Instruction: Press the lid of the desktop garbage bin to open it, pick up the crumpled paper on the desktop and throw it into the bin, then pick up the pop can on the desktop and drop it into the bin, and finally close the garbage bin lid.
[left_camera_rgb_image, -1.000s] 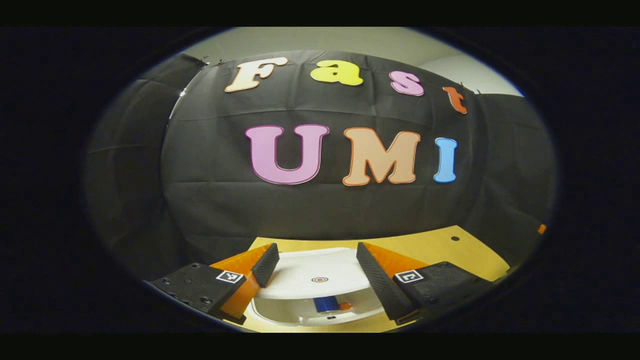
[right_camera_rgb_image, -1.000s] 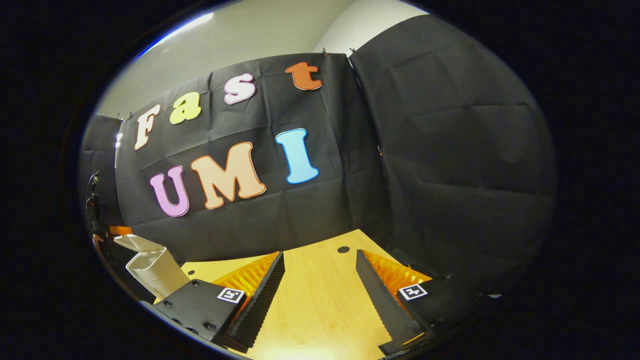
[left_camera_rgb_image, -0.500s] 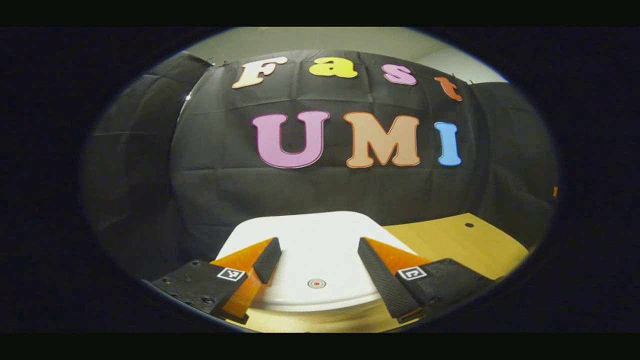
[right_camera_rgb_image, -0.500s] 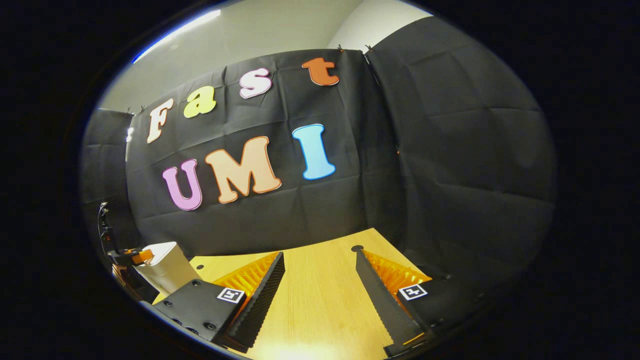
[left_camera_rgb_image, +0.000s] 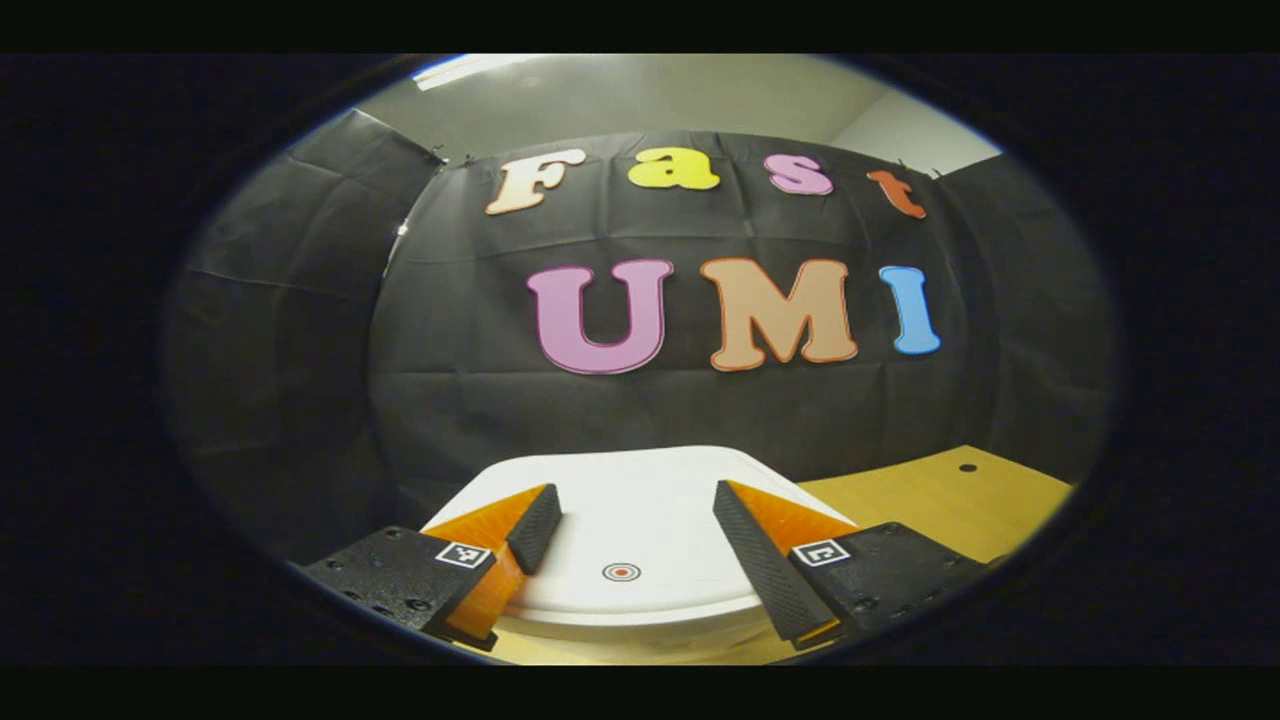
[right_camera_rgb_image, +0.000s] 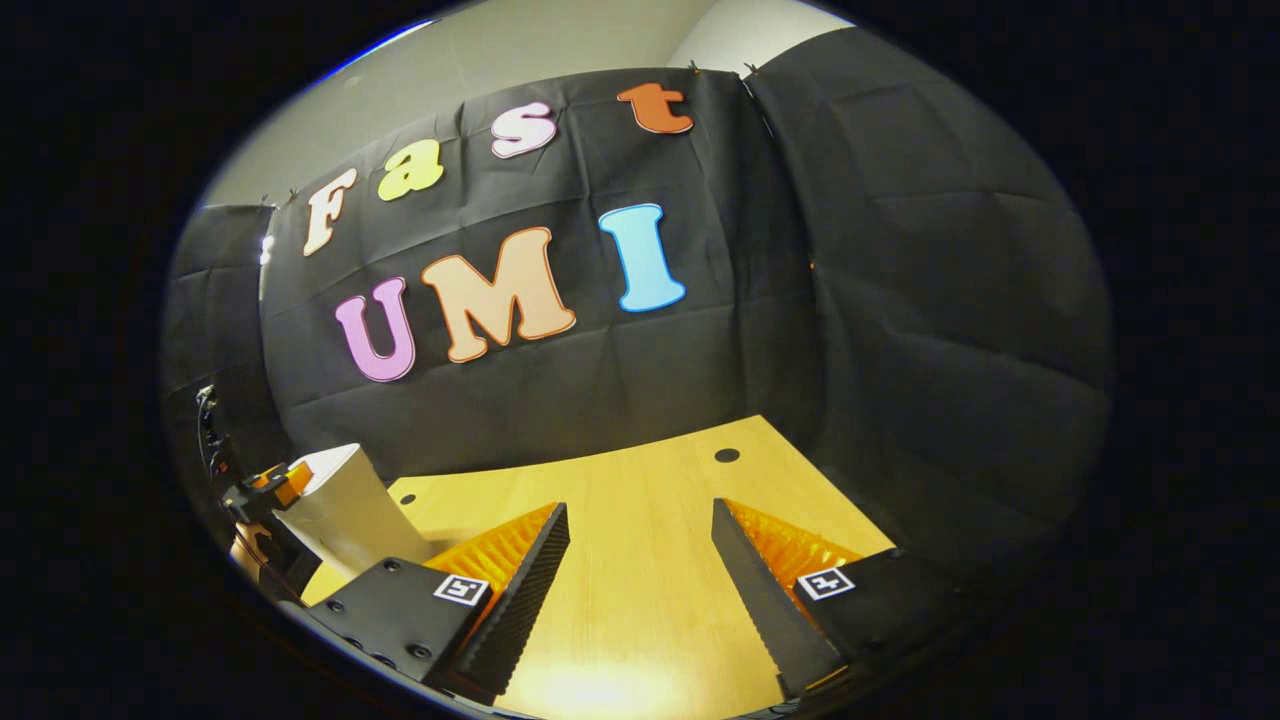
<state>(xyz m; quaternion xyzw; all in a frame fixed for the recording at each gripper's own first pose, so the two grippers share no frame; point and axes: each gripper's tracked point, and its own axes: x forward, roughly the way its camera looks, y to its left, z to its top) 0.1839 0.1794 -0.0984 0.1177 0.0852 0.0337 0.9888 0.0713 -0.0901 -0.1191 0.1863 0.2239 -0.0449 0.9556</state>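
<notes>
Left gripper view: the left gripper (left_camera_rgb_image: 632, 530) hangs over the white bin lid (left_camera_rgb_image: 640, 500), jaws spread and holding nothing. The lid lies flat and looks shut, its small round target mark (left_camera_rgb_image: 621, 572) at 6 o'clock between the fingers. Bare wooden desktop (left_camera_rgb_image: 950, 500) runs off toward 4 o'clock. To finish the closing well, I'd press squarely on that mark and lift straight off, so the bin is not nudged.

Right gripper view: the right gripper (right_camera_rgb_image: 640, 570) is well apart over the desktop (right_camera_rgb_image: 640, 480), jaws spread and empty. At 8 o'clock this view adds the bin's side wall (right_camera_rgb_image: 350, 510) and the left gripper (right_camera_rgb_image: 262, 490) at its top; the close view adds the mark. Paper and can lie on no visible desktop, presumably inside.
</notes>
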